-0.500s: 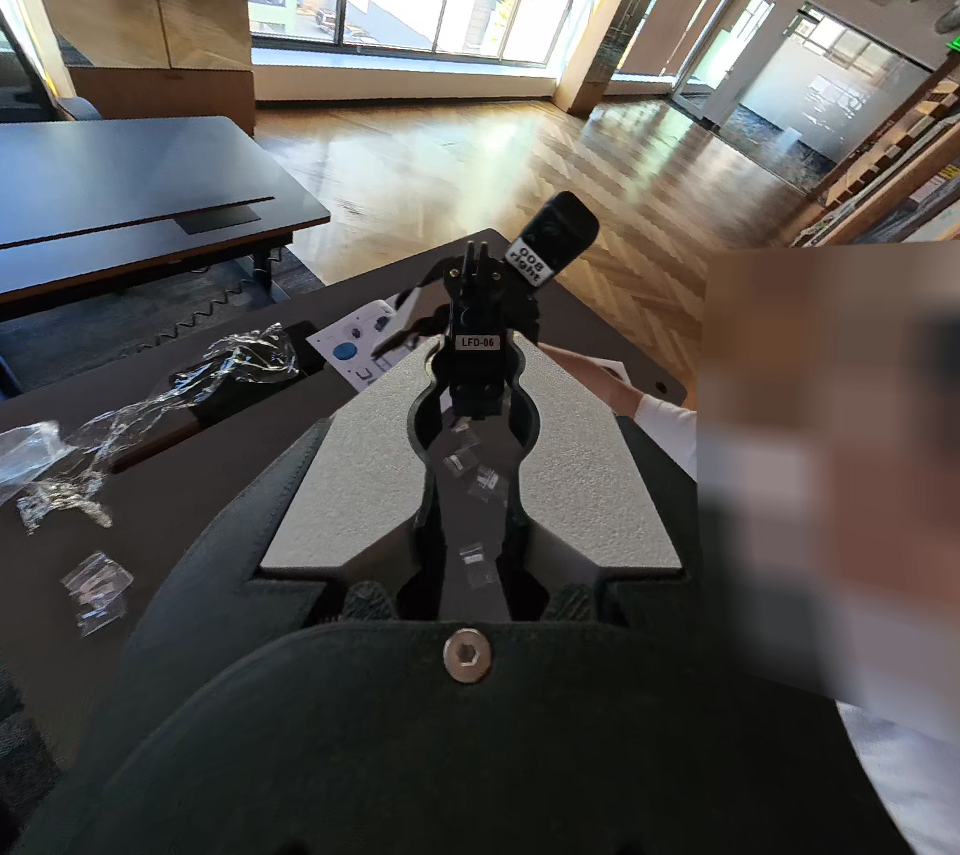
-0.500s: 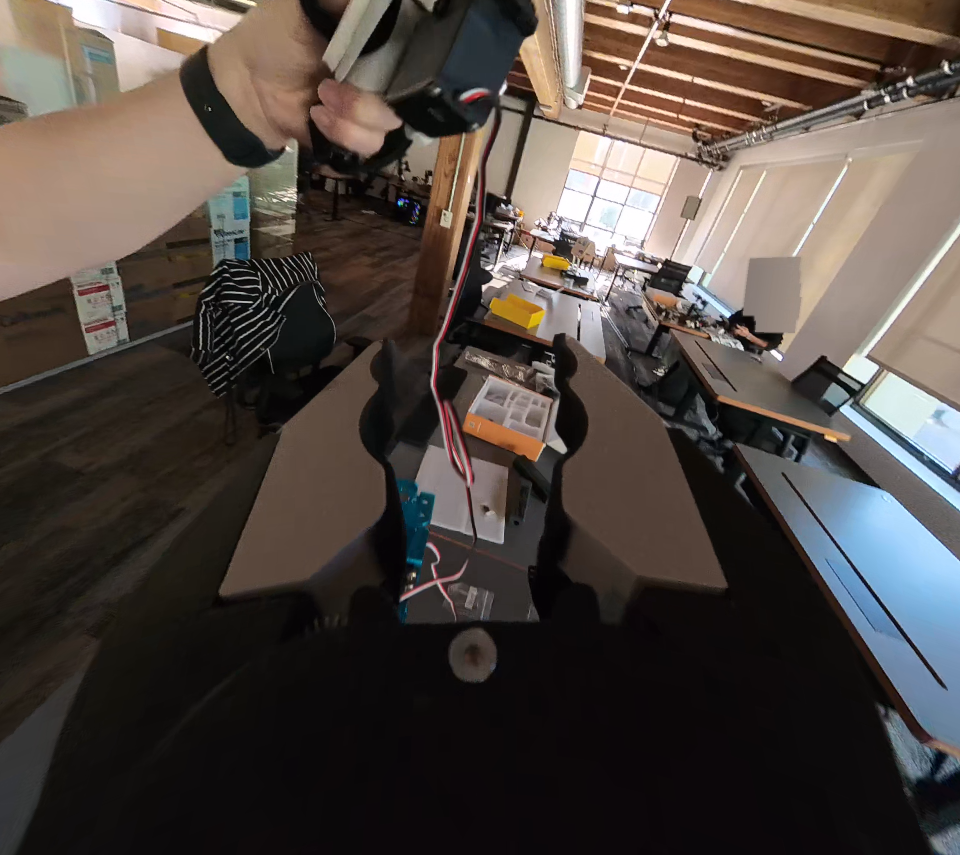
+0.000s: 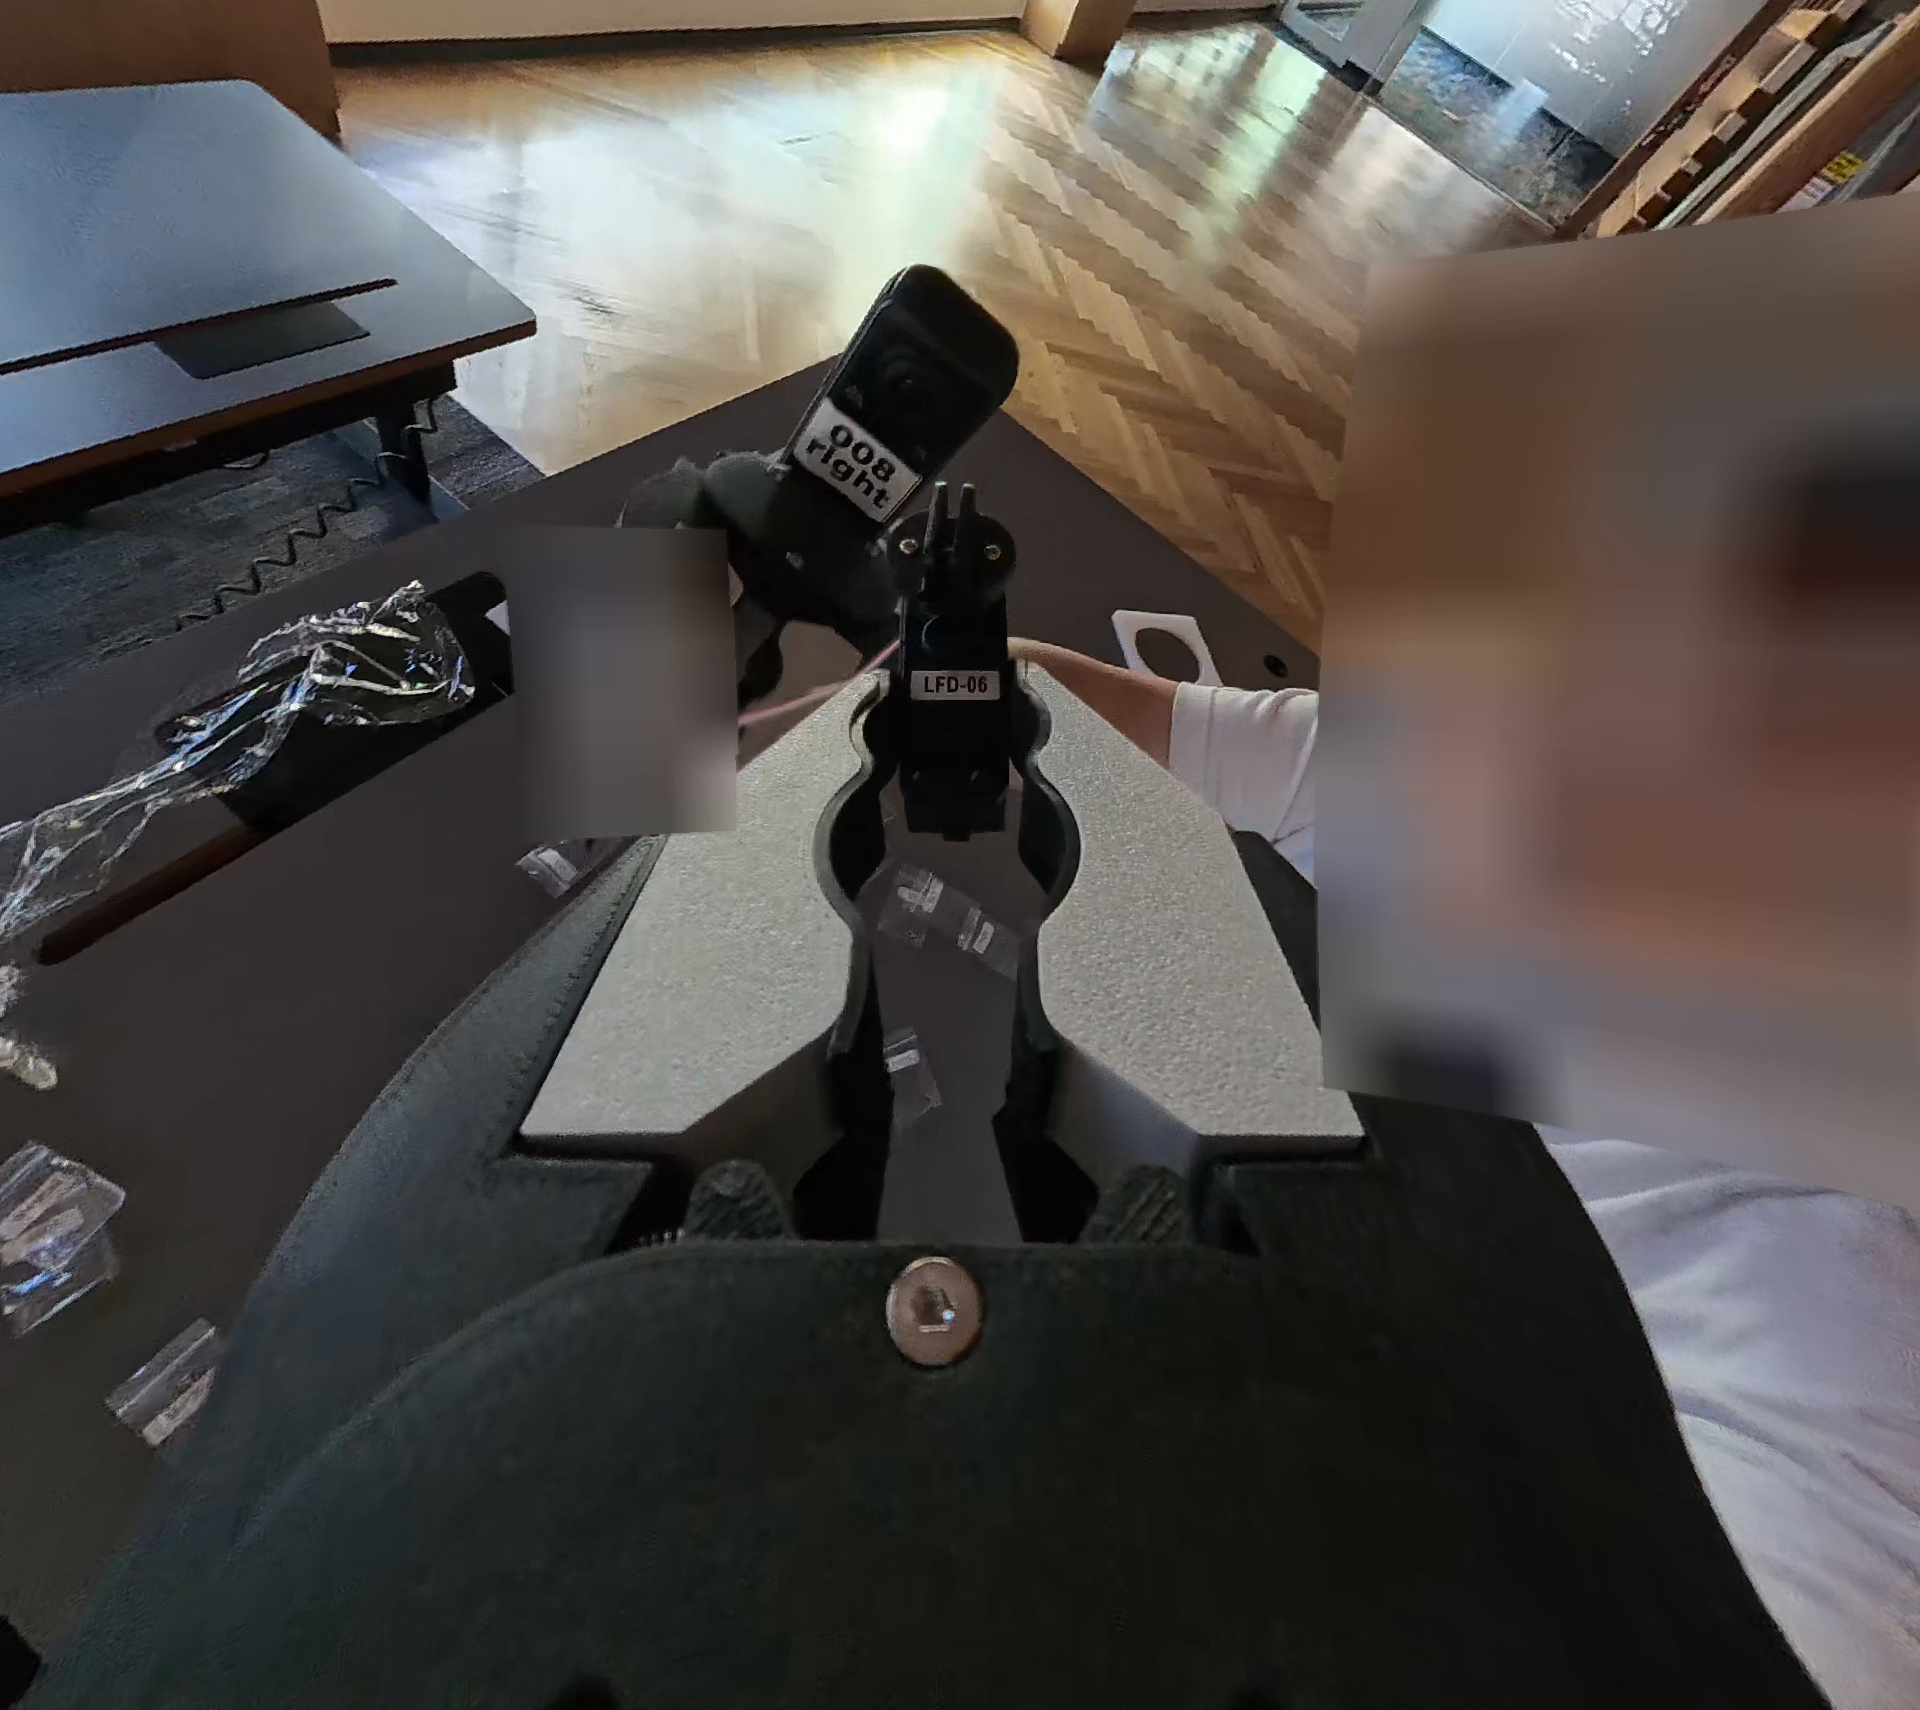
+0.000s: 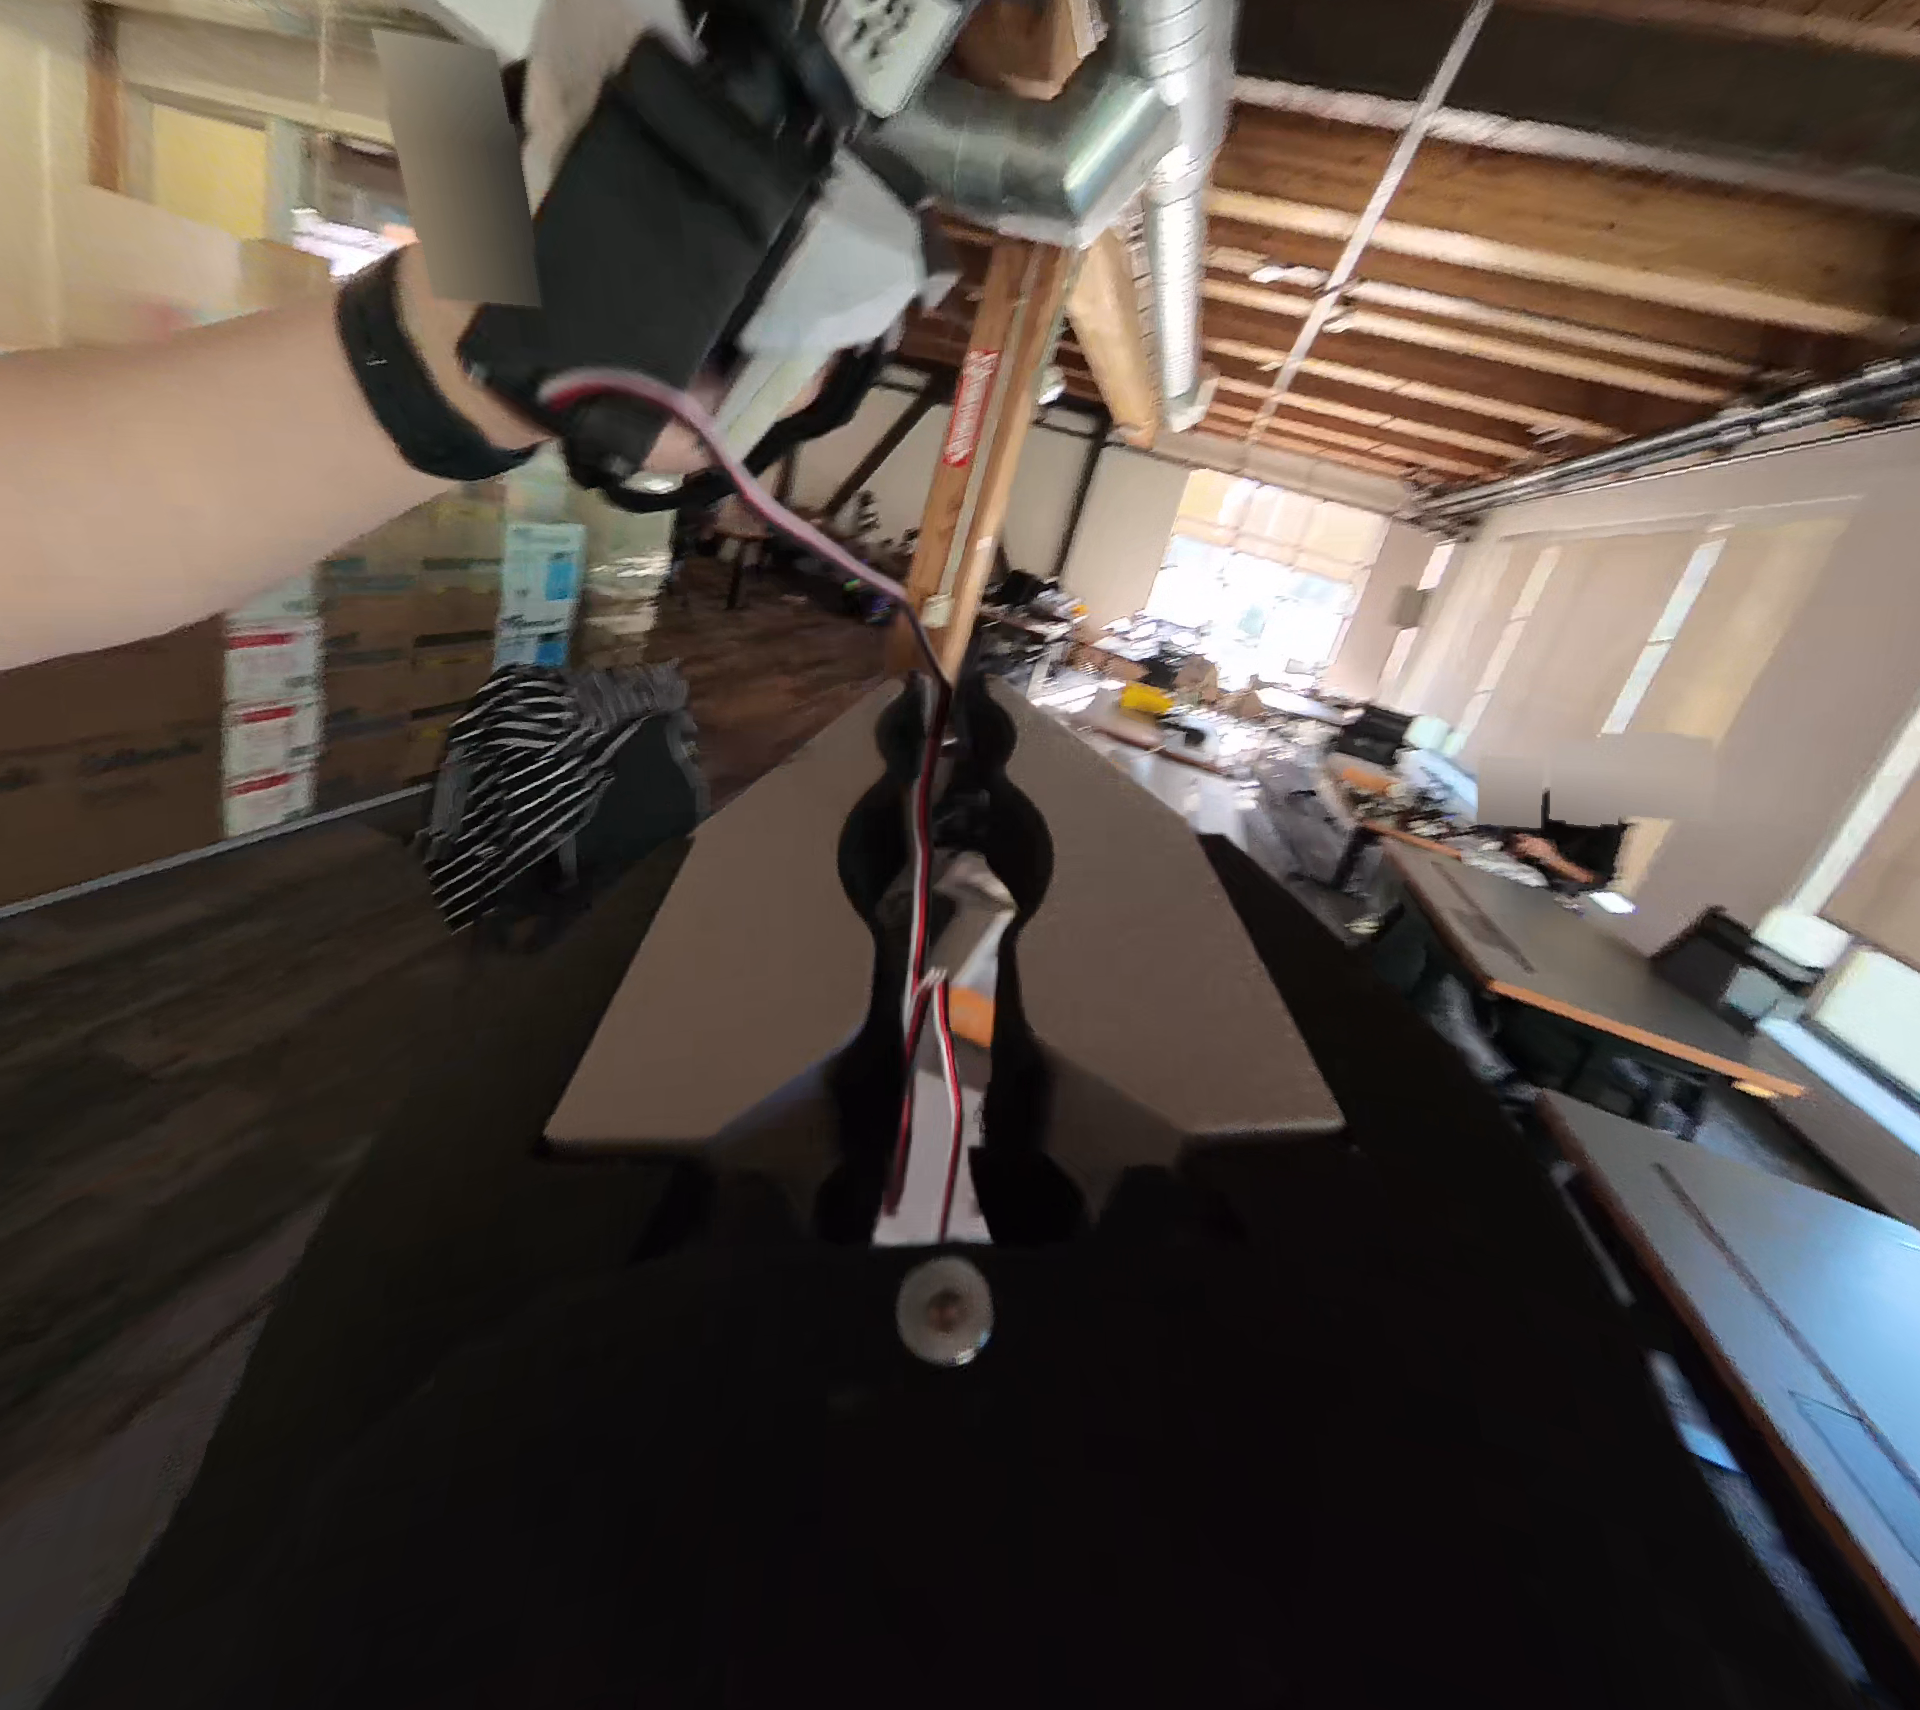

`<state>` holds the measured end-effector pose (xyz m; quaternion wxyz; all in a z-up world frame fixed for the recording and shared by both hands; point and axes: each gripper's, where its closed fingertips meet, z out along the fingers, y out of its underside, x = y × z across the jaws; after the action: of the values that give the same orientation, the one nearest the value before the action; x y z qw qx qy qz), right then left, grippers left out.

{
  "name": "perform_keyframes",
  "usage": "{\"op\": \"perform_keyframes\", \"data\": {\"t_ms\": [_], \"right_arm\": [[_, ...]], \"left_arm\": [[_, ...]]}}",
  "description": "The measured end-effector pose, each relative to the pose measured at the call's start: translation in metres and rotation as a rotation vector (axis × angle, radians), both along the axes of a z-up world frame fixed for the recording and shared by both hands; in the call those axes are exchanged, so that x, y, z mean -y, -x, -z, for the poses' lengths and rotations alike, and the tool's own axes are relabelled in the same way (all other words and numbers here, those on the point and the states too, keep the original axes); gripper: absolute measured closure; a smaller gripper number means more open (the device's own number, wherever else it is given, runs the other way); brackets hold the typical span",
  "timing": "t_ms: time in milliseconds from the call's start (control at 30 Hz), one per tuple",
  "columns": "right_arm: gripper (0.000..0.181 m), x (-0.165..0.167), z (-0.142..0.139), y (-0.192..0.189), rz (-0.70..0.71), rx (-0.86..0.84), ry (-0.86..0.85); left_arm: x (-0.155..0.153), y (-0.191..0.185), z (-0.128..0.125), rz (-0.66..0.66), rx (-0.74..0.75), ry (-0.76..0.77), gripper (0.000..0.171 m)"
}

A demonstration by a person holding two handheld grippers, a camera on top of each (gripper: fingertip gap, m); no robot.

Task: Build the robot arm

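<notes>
Servo motor [image 3: 951, 715], small and black with a white label, sits pinched at the tips of the left gripper [image 3: 951, 725], held above a dark table [image 3: 312, 985]. Its red, white and black cable [image 4: 920, 985] runs between the nearly closed fingers of the right gripper [image 4: 940, 725], which seem to clamp it. Clear plastic bags [image 3: 322, 673] lie on the table nearby.

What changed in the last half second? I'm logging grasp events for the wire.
The right gripper closed from wide open onto the servo wire, which now runs between its fingers. Its view is blurred from motion. The left gripper stayed shut on the black servo above the dark table.
</notes>
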<state>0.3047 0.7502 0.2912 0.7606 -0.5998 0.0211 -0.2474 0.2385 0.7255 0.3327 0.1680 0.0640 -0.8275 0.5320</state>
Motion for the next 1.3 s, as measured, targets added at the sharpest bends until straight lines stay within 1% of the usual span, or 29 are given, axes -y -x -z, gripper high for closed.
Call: {"op": "perform_keyframes", "data": {"t_ms": [33, 133, 233, 300, 367, 400, 533, 600, 667, 767, 833, 967, 1067, 1167, 1233, 1300], "right_arm": [[0.175, 0.009, -0.006, -0.007, 0.056, 0.023, -0.028], [0.176, 0.035, -0.022, -0.022, 0.22, 0.139, -0.065], [0.172, 0.05, -0.029, -0.031, 0.356, 0.285, -0.001], [0.169, 0.051, -0.019, -0.038, 0.428, 0.388, 0.114], [0.17, 0.052, 0.0, -0.047, 0.494, 0.46, 0.218], [0.17, 0.05, 0.011, -0.049, 0.501, 0.477, 0.248], [0.173, 0.037, 0.061, -0.053, 0.484, 0.494, 0.305], [0.173, 0.029, 0.078, -0.052, 0.471, 0.503, 0.317], [0.174, 0.021, 0.09, -0.05, 0.454, 0.504, 0.333], [0.175, 0.016, 0.097, -0.049, 0.44, 0.506, 0.34], [0.175, 0.016, 0.098, -0.051, 0.44, 0.501, 0.334], [0.176, 0.019, 0.098, -0.055, 0.431, 0.46, 0.307], [0.175, 0.015, 0.102, -0.051, 0.378, 0.413, 0.305], [0.174, 0.01, 0.114, -0.051, 0.322, 0.348, 0.356], [0.168, 0.007, 0.125, -0.05, 0.269, 0.283, 0.4], [0.159, 0.009, 0.132, -0.049, 0.232, 0.214, 0.417]], "left_arm": [[0.0, -0.004, 0.003, -0.025, 0.005, -0.016, 0.152], [-0.003, -0.022, 0.012, -0.142, -0.003, -0.057, 0.152], [-0.008, -0.04, 0.027, -0.285, -0.021, -0.108, 0.152], [-0.009, -0.042, 0.042, -0.358, -0.044, -0.125, 0.152], [-0.009, -0.044, 0.059, -0.437, -0.058, -0.136, 0.152], [-0.011, -0.044, 0.069, -0.475, -0.046, -0.15, 0.152], [-0.015, -0.043, 0.109, -0.594, 0.015, -0.208, 0.152], [-0.02, -0.046, 0.125, -0.658, 0.097, -0.254, 0.152], [-0.022, -0.047, 0.134, -0.7, 0.165, -0.28, 0.152], [-0.022, -0.046, 0.14, -0.748, 0.242, -0.299, 0.152], [-0.02, -0.046, 0.14, -0.772, 0.306, -0.317, 0.152], [-0.014, -0.042, 0.141, -0.795, 0.385, -0.34, 0.152], [-0.012, -0.039, 0.144, -0.813, 0.408, -0.343, 0.152], [-0.013, -0.039, 0.147, -0.837, 0.409, -0.329, 0.152], [-0.015, -0.039, 0.148, -0.851, 0.399, -0.312, 0.152], [-0.015, -0.038, 0.148, -0.863, 0.396, -0.291, 0.152]]}}
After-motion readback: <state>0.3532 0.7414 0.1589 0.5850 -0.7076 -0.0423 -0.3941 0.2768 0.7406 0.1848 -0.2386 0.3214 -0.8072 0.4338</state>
